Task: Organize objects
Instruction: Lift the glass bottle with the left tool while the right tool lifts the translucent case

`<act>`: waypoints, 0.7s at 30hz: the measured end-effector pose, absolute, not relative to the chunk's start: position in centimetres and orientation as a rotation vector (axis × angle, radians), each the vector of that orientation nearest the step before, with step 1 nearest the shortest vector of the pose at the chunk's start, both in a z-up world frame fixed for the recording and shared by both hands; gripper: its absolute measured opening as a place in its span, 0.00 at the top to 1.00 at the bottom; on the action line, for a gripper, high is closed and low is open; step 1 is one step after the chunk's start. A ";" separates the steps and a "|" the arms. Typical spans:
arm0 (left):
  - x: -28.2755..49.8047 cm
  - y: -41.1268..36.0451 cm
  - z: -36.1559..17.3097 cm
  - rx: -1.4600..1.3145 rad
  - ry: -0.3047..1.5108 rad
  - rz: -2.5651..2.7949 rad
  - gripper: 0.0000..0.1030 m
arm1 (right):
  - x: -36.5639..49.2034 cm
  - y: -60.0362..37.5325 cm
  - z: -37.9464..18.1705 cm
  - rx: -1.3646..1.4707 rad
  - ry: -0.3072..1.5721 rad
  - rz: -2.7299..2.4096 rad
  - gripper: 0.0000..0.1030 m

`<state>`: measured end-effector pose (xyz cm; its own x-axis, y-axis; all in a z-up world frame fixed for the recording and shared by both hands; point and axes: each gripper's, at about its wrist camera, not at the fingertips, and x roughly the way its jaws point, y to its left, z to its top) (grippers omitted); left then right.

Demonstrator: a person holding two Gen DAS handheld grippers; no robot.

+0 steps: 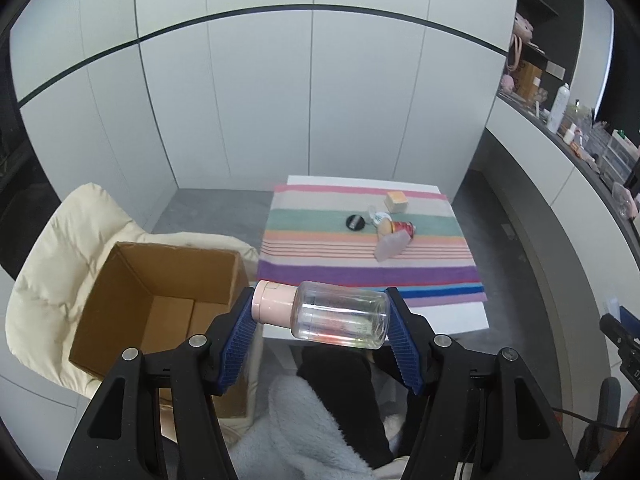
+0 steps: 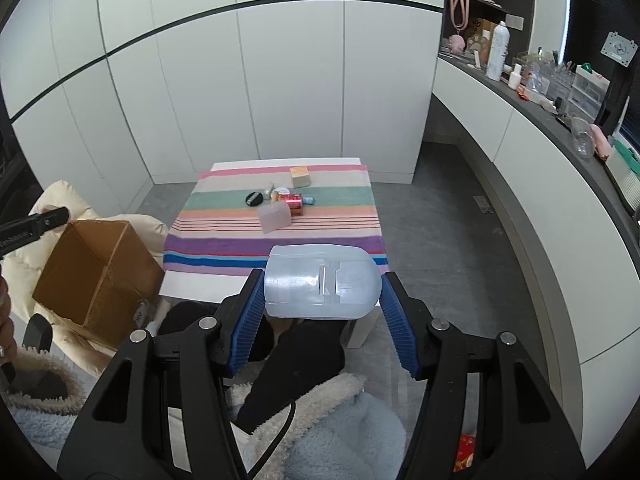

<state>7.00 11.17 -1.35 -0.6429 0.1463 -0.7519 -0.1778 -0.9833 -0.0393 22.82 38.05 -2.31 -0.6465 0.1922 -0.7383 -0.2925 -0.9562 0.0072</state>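
Observation:
My left gripper [image 1: 320, 314] is shut on a clear bottle with a pink cap [image 1: 324, 314], held sideways in the air just right of an open cardboard box [image 1: 160, 300]. My right gripper [image 2: 320, 286] is shut on a pale blue translucent plastic case [image 2: 320, 282], held above the near edge of the table. The box also shows at the left in the right wrist view [image 2: 96, 276]. On the striped cloth [image 2: 276, 240] lie a translucent box [image 2: 274, 216], a red can [image 2: 292, 202], a black round compact [image 2: 253, 199] and a tan block [image 2: 300, 175].
The box rests on a cream puffy jacket [image 1: 52, 248] left of the small white table [image 1: 440, 320]. A curved counter [image 2: 532, 108] crowded with bottles and containers runs along the right. White cabinet panels stand behind. The person's fleece sleeves and dark trousers are below.

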 end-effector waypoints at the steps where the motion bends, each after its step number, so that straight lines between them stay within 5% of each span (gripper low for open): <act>1: 7.0 11.1 -1.3 -1.228 0.050 2.696 0.38 | 22.7 38.1 -2.4 -1.158 0.189 2.623 0.42; 21: 6.8 5.2 -3.0 -1.305 -0.056 2.741 0.38 | 18.3 33.6 -3.9 -1.288 0.101 2.685 0.41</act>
